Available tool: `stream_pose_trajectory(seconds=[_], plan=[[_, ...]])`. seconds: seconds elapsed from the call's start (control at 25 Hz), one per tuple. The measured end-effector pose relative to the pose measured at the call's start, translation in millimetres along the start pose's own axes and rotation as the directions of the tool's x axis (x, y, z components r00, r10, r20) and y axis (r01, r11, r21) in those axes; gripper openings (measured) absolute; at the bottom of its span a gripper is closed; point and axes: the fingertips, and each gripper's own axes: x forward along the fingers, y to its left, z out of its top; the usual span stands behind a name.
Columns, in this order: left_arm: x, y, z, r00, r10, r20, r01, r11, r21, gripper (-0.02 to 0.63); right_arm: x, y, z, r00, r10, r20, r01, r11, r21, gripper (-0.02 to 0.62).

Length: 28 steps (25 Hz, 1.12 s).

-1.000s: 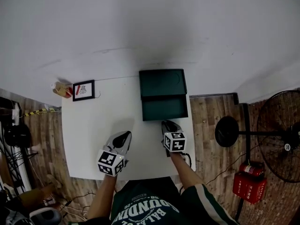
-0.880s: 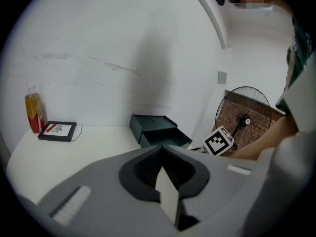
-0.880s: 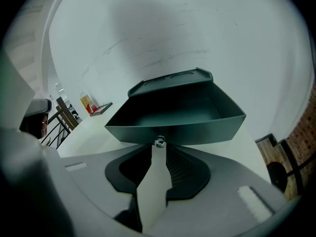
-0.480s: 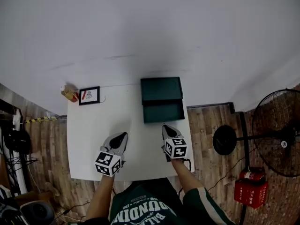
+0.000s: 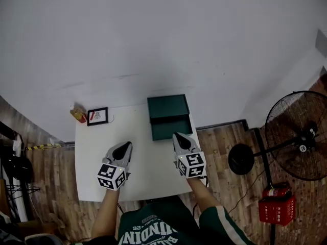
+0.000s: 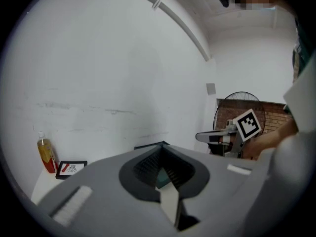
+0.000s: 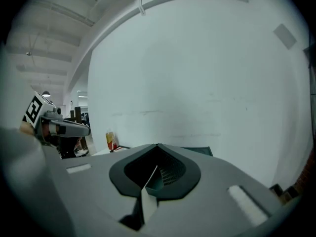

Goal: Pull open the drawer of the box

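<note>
A dark green box (image 5: 167,107) stands at the back right of the white table (image 5: 102,137), its drawer (image 5: 170,128) pulled out toward me. My right gripper (image 5: 180,138) hovers just in front of the drawer's front edge, shut and holding nothing. My left gripper (image 5: 123,148) is over the table's middle, left of the box, its jaws together and empty. In the left gripper view the left gripper's (image 6: 160,147) tips meet, with a sliver of the box (image 6: 148,145) behind. The right gripper view shows the right gripper (image 7: 157,146) and the box (image 7: 200,151) beyond it.
A small framed picture (image 5: 97,116) and a yellow bottle (image 5: 78,114) sit at the table's back left corner by the white wall. On the wooden floor to the right stand a fan (image 5: 299,142) with its round base (image 5: 241,158) and a red box (image 5: 276,208).
The head camera has risen, so the table and box look smaller and sit further left. Both grippers stay near the table's front. The drawer stands pulled out throughout.
</note>
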Motion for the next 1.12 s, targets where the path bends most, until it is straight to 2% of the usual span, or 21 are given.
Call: stream_pose_trajectory(seconds=[0.24,1.12], plan=[[-7,-4,17,0.999,-0.011,0.035,0.011,1.0,0.023,0.052,-22,12,31,0.998,0.005,0.07,-0.003,1.0,-0.031,0.002],[-9,-19,19,0.999,-0.016,0.05,0.015,1.0,0.021,0.052,-39,17,31,0.997,0.025,0.077,-0.021,0.998,-0.051,0.002]])
